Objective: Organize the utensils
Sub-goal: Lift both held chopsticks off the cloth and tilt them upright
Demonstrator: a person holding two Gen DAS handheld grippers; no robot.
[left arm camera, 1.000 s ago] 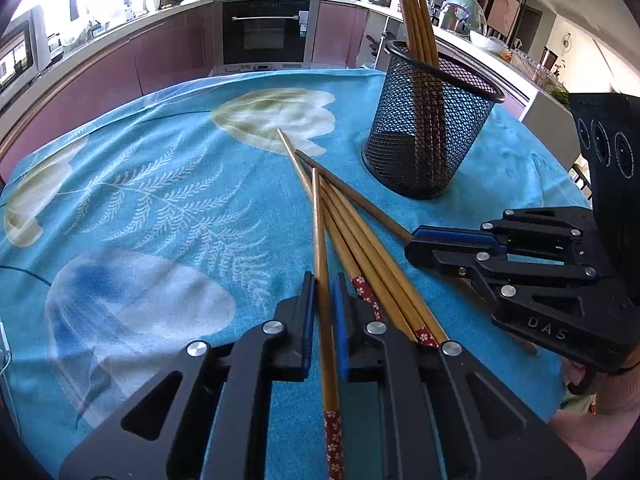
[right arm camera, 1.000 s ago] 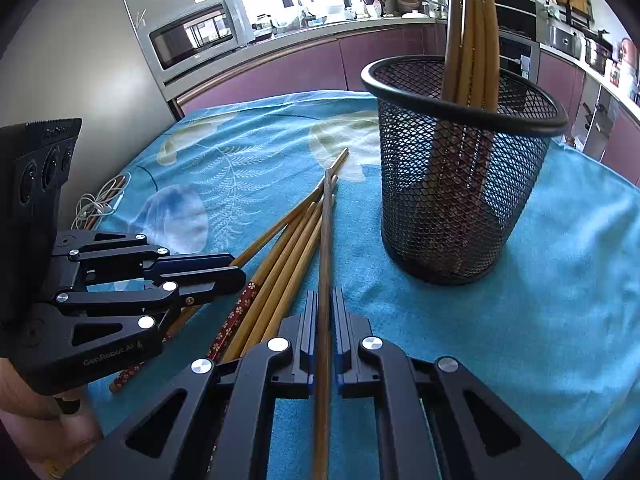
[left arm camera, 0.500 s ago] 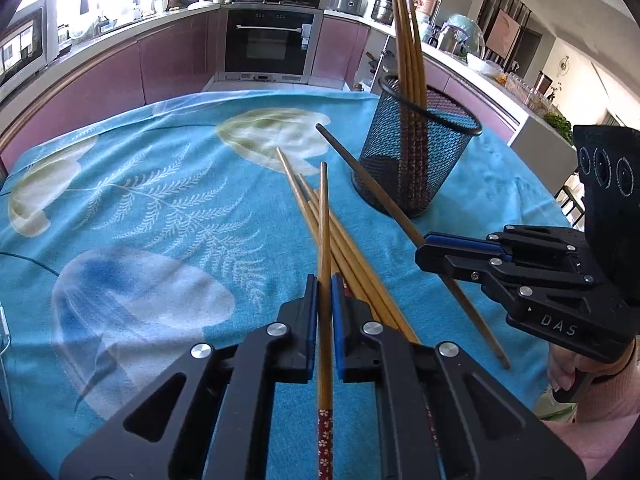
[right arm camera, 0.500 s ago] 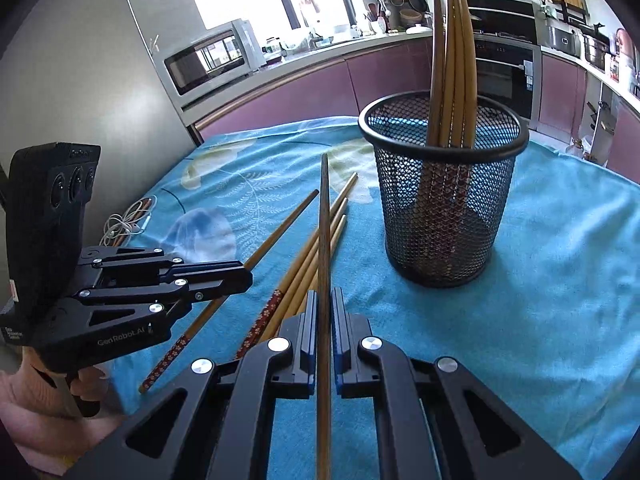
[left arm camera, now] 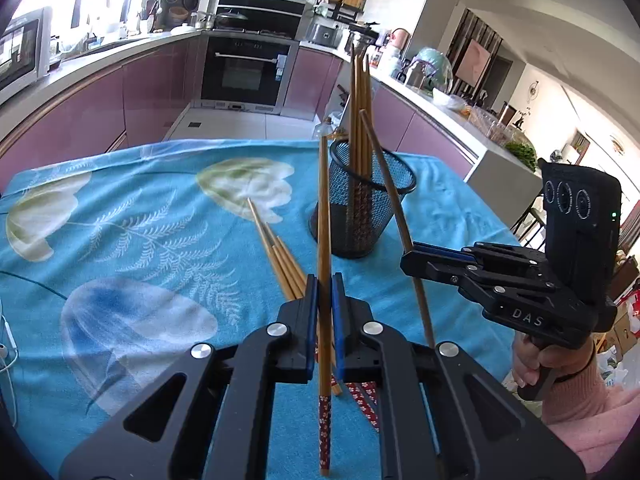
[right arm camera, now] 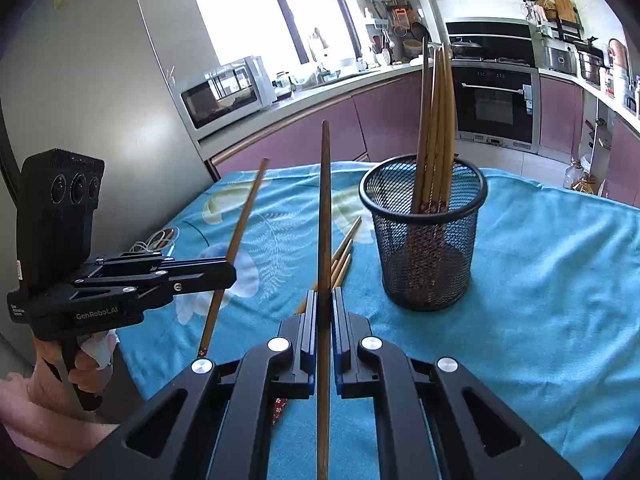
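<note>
Holding one chopstick in each tool, you have both raised off the table and tilted up toward the mesh cup [right arm camera: 424, 232], which stands near the far right corner of the blue cloth [right arm camera: 560, 264] with several chopsticks [right arm camera: 436, 120] already upright inside. Your left gripper [left arm camera: 323, 300] is clamped on a light chopstick [left arm camera: 323, 216] a little above its red patterned end, the narrow tip pointing up beside the cup. Your right gripper [right arm camera: 323, 312] is closed on a darker chopstick [right arm camera: 324, 208] around the middle of its length, tip likewise up and forward. A small bundle of loose chopsticks [left arm camera: 280, 256] lies on the cloth near the middle of the table, between you and the cup, their patterned ends toward the near edge.

These sticks are likely light, stiff and smooth, so weight is no worry; slipping and pivoting are. A thin round shaft pinched at a single point can swing in the pads, and the long free end will magnify any wobble at the cup's rim. A hold nearer the thicker patterned end, as your left tool has, probably gives the steadier drop. The mesh cup looks light too and may tip or slide if a tip catches its rim or the sticks leaning inside.
</note>
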